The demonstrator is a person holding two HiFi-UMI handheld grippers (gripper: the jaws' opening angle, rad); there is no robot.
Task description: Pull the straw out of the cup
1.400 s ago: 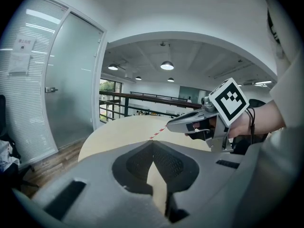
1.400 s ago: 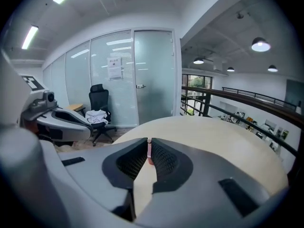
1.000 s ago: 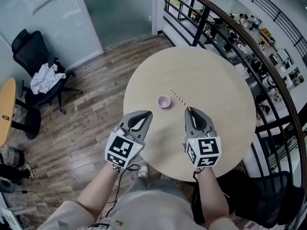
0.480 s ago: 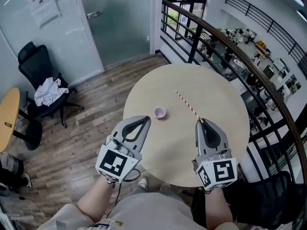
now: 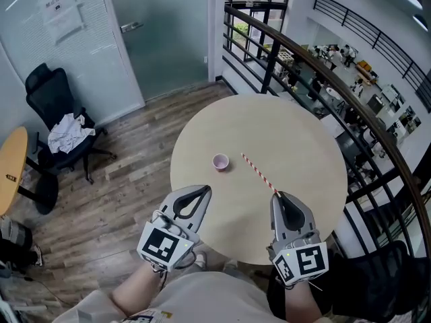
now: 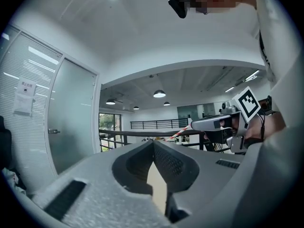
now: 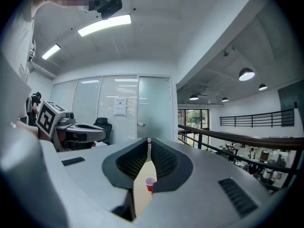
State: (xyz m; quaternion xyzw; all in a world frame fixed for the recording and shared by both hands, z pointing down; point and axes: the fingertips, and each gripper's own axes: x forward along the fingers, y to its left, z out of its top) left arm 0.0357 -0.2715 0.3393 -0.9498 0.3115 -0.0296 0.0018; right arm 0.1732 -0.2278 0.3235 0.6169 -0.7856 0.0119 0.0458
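A small pink cup stands upright on the round beige table. The red-and-white striped straw is out of the cup and hangs in the air to its right. My right gripper is shut on the straw's near end. In the right gripper view the straw's end pokes up between the closed jaws, and the cup shows far below. My left gripper floats near the table's front left edge, shut on nothing. The left gripper view shows the straw sticking out of the right gripper.
A black railing curves behind and to the right of the table, with a drop to a lower floor beyond. A black office chair with a cloth on it stands at the left. A glass door is behind, and a second wooden table is at the far left.
Both grippers have risen and drawn back toward the person. The straw has gone up with the right gripper. The cup has stayed on the table.
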